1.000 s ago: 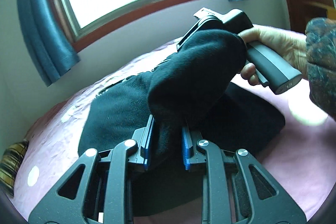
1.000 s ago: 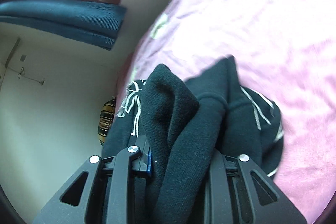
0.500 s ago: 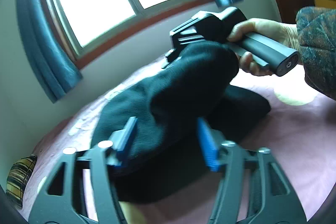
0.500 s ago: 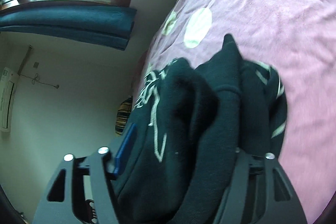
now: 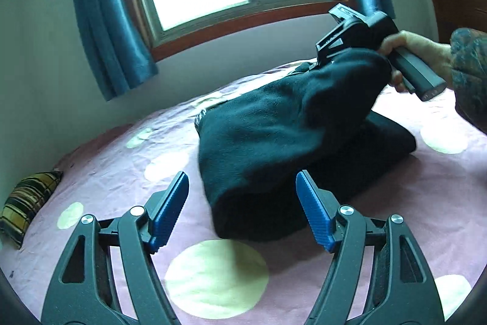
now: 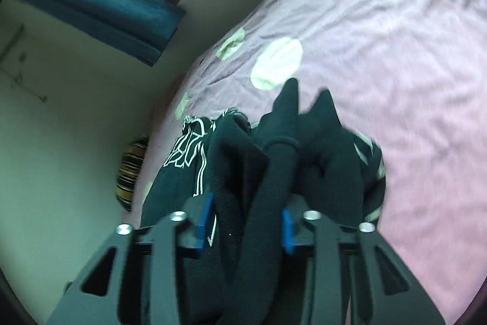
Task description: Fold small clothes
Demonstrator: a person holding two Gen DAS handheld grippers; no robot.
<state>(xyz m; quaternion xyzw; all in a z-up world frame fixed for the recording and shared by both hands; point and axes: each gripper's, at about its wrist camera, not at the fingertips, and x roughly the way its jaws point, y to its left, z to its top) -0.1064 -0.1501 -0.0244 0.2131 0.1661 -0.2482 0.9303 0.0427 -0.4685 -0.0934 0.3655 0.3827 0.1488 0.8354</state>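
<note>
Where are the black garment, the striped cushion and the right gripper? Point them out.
black garment [image 5: 274,142]: left wrist view, top of the fold.
striped cushion [image 5: 27,200]: left wrist view, its middle.
right gripper [image 6: 243,218]: right wrist view, between its fingers, closing on cloth.

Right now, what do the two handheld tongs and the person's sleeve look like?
Both tongs are matte black plastic with triangular cut-outs in the arms, silver round pivot screws, and ribbed bright-blue pads on the inner faces. The left tongs show this most clearly; the right tongs match. Seen from the left wrist camera, the right unit has a chunky black pistol-style handle. The sleeve is a dark, mottled quilted fabric.
</note>
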